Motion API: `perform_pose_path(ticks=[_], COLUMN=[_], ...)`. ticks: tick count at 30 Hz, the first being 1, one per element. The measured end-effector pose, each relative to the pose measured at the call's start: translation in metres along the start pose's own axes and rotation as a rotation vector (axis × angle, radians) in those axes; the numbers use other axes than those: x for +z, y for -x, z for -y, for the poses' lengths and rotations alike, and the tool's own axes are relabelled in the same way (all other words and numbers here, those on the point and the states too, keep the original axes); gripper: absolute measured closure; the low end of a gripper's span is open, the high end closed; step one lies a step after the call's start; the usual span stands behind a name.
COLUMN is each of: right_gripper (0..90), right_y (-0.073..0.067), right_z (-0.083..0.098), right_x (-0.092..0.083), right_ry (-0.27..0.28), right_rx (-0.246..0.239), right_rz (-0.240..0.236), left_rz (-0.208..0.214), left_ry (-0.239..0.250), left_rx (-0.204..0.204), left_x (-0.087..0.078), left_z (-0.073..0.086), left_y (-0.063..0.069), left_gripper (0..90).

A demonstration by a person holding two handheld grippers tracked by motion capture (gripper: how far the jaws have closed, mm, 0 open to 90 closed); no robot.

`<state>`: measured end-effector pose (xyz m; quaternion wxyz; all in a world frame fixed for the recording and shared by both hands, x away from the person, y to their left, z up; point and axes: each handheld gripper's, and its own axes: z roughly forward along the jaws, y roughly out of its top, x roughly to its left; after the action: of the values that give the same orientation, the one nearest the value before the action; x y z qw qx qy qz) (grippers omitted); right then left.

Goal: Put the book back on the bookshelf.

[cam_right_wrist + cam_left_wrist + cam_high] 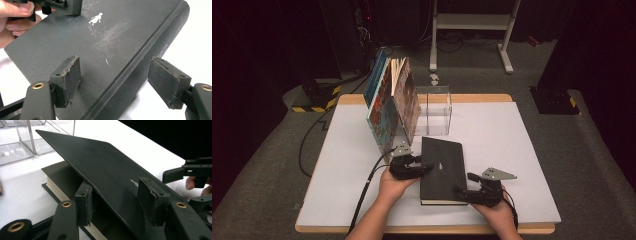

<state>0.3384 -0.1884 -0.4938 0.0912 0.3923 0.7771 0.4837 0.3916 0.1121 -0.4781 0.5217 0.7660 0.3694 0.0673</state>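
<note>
At the near edge of the desk [337, 200] a black book [443, 170] lies flat, with both hands working on it. The right gripper [464, 192] sits at the book's near right corner; in the right gripper view its fingers [68, 77] stand fairly wide astride the spine side, one over the cover and the other out beside the spine, and neither pad looks pressed against the book, so this reads as an open straddle, not a grip. The left gripper [424, 167] is at the book's left edge, and the left gripper view shows the front cover [105, 167] lifted away from the block of pages [56, 190], with one finger under the cover and the other above it, about half open; whether the pads pinch it I cannot tell. Farther back, a clear plastic stand [434, 110] holds two books [393, 102] leaning upright in its left part, with its right part free. My judgement is that the black book is meant to join them, so little is done yet: the book must be gripped, stood up and carried back into the stand.
</note>
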Motion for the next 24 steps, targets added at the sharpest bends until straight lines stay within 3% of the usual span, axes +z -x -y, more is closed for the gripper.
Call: perform_pose_path(ticks=[4, 9, 13, 18, 24], right_gripper=[26.1, 25.9, 25.6, 24.6, 23.5], right_y=[0.002, 0.015, 0.023, 0.027, 0.025], right_z=[-0.005, -0.02, -0.032, -0.027, -0.023], right_x=[0.003, 0.012, 0.023, 0.027, 0.022], right_ry=[-0.009, -0.025, -0.028, -0.001, 0.009], right_rx=[-0.003, 0.034, 0.051, 0.082, 0.076], right_rz=[0.008, 0.015, 0.03, 0.011, 0.009], left_rz=[-0.004, -0.004, -0.011, -0.025, -0.037], left_ry=[0.0, 0.015, 0.043, 0.062, 0.082], left_rx=[0.013, 0.039, 0.095, 0.146, 0.193], left_x=[0.0, 0.0, -0.001, -0.003, -0.004], left_z=[0.0, 0.002, 0.001, 0.0, -0.003], left_y=[0.0, 0.001, 0.005, 0.009, 0.015], left_gripper=[48.6, 48.9, 49.3, 50.1, 51.2])
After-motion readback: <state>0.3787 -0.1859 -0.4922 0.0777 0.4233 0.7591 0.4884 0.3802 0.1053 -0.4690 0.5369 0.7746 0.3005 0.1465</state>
